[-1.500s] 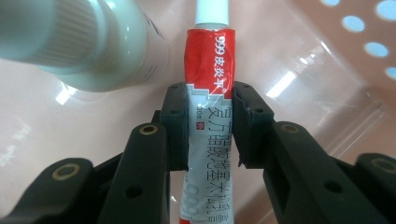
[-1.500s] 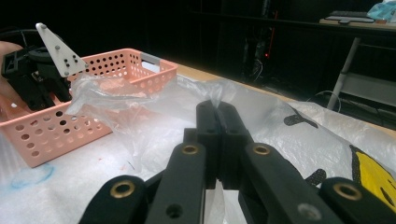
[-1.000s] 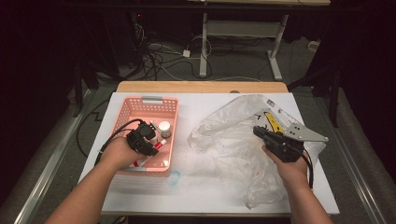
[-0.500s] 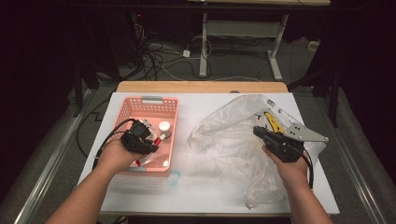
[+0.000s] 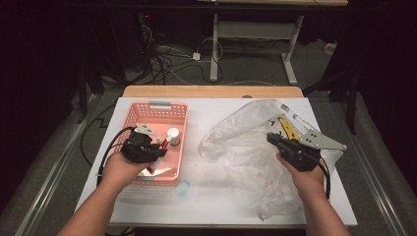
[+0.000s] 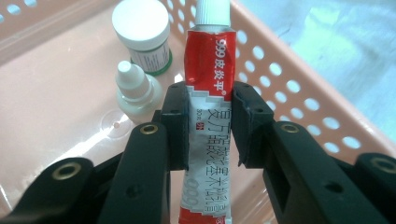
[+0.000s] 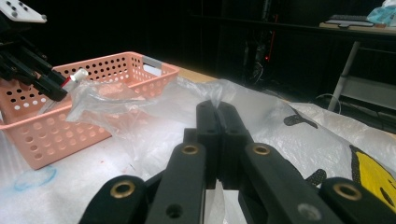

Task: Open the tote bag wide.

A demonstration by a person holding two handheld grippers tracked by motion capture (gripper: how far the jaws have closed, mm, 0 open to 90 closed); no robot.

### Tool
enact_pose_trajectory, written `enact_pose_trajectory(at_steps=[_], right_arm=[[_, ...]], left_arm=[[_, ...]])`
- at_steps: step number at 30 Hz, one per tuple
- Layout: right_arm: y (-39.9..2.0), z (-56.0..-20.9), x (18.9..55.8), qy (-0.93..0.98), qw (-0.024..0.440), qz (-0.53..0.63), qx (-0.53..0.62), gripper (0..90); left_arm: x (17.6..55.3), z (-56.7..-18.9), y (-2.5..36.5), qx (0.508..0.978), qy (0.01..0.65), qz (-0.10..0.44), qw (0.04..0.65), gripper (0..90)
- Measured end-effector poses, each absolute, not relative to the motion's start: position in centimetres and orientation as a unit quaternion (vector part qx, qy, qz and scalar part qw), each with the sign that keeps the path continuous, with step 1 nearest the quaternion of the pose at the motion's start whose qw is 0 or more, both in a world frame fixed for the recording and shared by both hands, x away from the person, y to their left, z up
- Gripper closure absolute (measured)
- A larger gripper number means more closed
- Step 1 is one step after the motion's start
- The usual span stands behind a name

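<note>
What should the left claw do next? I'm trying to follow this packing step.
Probably carry the tube across to the plastic bag. The left claw grips it above the basket, while the right claw pinches the bag's edge, apparently holding it ready.

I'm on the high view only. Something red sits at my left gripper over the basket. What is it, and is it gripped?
Observer: A red-and-white ointment tube, clamped between the left gripper pads, white cap pointing away.
Operator: What else is in the basket?
Observer: A white-lidded jar and a small dropper bottle, both standing on the basket floor.
Operator: Is the right gripper holding the bag?
Observer: The right gripper is shut, pinching a fold of the clear plastic bag.
</note>
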State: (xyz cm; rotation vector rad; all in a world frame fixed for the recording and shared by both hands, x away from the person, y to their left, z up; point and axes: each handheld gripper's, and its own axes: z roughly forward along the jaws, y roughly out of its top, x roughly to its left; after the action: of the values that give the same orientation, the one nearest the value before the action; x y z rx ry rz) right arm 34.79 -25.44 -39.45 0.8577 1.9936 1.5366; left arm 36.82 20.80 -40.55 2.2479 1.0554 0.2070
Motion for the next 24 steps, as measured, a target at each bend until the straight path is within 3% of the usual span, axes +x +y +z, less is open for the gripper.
enact_pose_trajectory(at_steps=[24], right_arm=[[-25.3,-39.5,34.6,0.733,0.242,0.557,0.307,90.0]], left_arm=[[33.7,-41.3,20.7,0.811,0.413,0.138,0.390,67.7]])
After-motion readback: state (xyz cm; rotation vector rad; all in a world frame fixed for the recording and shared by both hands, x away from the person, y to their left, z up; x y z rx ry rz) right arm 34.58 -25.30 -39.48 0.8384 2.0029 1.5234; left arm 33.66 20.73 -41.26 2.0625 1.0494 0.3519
